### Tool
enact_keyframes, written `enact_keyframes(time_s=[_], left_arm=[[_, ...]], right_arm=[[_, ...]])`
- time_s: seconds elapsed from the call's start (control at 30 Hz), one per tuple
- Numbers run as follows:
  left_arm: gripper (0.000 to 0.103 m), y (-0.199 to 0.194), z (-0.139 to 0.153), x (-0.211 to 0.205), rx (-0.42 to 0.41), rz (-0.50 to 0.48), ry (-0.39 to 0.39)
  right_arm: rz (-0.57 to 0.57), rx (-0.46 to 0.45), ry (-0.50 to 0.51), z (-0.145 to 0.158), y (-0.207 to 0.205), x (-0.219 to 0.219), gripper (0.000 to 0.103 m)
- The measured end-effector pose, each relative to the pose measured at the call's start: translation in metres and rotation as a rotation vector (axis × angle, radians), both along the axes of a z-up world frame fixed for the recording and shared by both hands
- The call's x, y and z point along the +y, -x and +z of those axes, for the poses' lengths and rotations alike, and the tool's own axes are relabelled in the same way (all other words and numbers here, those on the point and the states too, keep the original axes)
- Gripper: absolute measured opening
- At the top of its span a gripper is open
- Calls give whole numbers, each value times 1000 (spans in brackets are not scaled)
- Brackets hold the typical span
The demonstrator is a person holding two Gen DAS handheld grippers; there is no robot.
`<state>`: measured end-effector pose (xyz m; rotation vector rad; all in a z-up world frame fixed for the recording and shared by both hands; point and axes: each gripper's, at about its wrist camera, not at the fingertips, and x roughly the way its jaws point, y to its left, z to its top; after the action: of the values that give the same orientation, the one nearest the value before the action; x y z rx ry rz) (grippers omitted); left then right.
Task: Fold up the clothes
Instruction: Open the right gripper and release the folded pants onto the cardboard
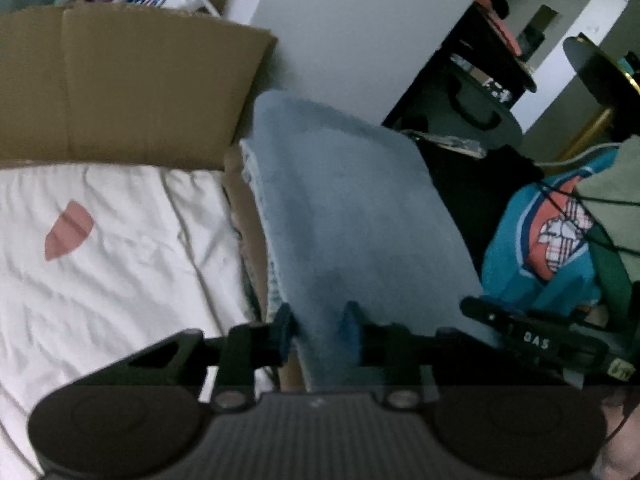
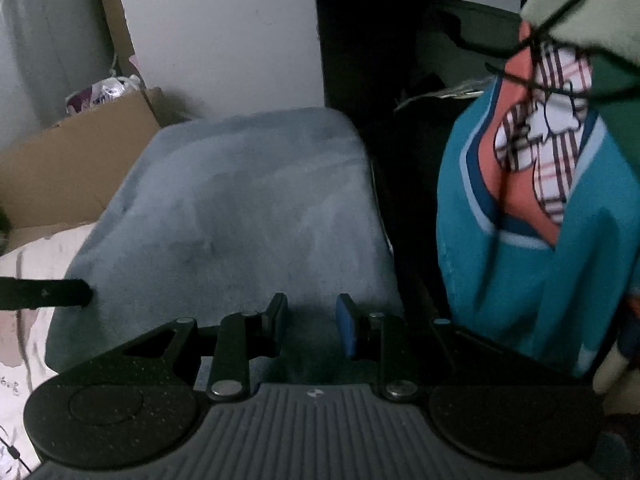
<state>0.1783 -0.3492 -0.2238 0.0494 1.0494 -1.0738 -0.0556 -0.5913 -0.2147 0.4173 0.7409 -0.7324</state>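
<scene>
The left tongs (image 1: 318,332) pinch the near edge of a soft blue-grey garment (image 1: 344,208), its cloth bunched between the blue pads. The right tongs (image 2: 311,330) grip the same edge further along; the cloth runs between those pads too, though shadow hides the contact itself. Beyond both tongs the garment stretches away as one folded slab, held up between them.

The likely trouble is uneven pull: if one hand leads, the plush cloth may slip from a pad or the fold may skew. The thick pile gives a shallow bite.

Left of the tongs lies a white bed sheet (image 1: 112,240), with a cardboard box (image 1: 132,88) past it. To the right hangs a teal printed garment (image 2: 532,240), against dark furniture and a pale wall.
</scene>
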Motion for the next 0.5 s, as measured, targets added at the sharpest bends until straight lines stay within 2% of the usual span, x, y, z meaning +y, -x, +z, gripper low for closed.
enact_keyframes(time_s=[0.17,0.3,0.4,0.5], left_arm=[[18,10,-8,7,34,9,-8],[18,9,-10,10,39,-1,-7],[18,9,-6,11,33,-16,-5],[17,9,-2,14,34,-23,0]], right_arm=[[-7,12,-11,-4,9,7,33],[-59,-98,-113,4,27,3,35],[-88,-147,-138,8,36,4,54],[-139,-193,-186,2,43,1,61]])
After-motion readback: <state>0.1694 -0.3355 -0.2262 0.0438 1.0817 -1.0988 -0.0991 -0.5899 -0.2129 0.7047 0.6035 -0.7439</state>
